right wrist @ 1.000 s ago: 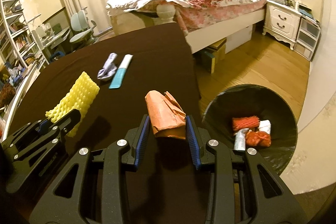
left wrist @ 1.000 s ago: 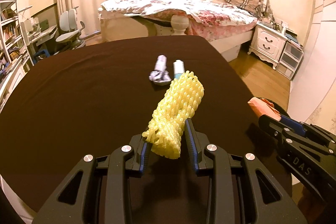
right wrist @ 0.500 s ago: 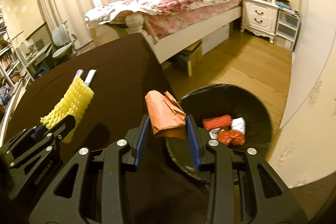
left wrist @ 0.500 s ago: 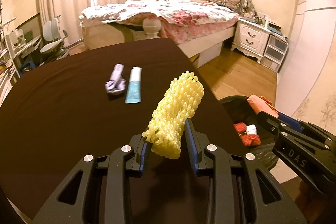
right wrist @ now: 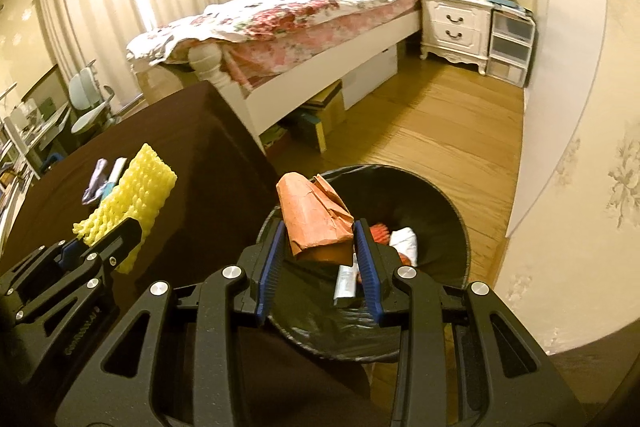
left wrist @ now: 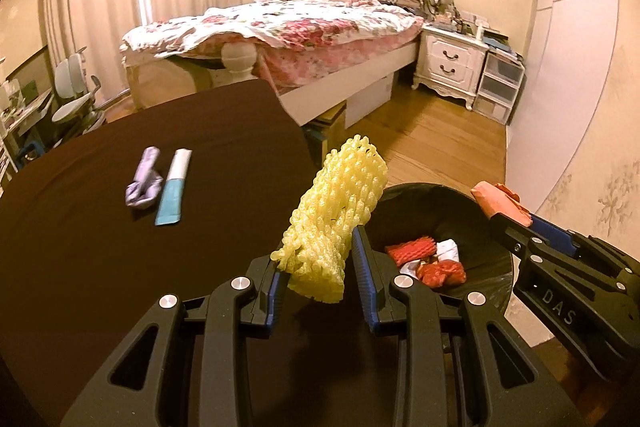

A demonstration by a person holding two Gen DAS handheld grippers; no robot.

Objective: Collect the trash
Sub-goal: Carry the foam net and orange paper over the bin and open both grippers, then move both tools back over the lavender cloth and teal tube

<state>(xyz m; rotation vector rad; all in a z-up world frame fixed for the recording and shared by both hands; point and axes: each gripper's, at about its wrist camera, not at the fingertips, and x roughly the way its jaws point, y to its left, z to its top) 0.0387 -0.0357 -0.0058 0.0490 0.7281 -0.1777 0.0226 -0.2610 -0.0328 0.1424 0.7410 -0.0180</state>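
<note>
My left gripper [left wrist: 320,255] is shut on a yellow foam net sleeve [left wrist: 336,211], held above the table's right edge beside the black trash bin [left wrist: 492,291]. My right gripper [right wrist: 320,247] is shut on a crumpled orange paper bag [right wrist: 314,215], held over the bin [right wrist: 452,211]. The bin holds red netting, white paper and other scraps. The sleeve also shows in the right wrist view [right wrist: 134,199]. A crumpled purple wrapper [left wrist: 144,183] and a blue-white tube [left wrist: 174,187] lie on the dark table [left wrist: 100,247].
A bed [left wrist: 288,39] stands beyond the table, a white nightstand [left wrist: 452,63] and plastic drawers [left wrist: 500,87] to its right. Wooden floor [right wrist: 432,135] surrounds the bin. A wall [right wrist: 580,107] is close on the right. Desk chairs [left wrist: 76,95] stand far left.
Both grippers have swung right with their loads, from over the table toward the bin. The orange bag is now over the bin's opening and the yellow sleeve is at the table's edge.
</note>
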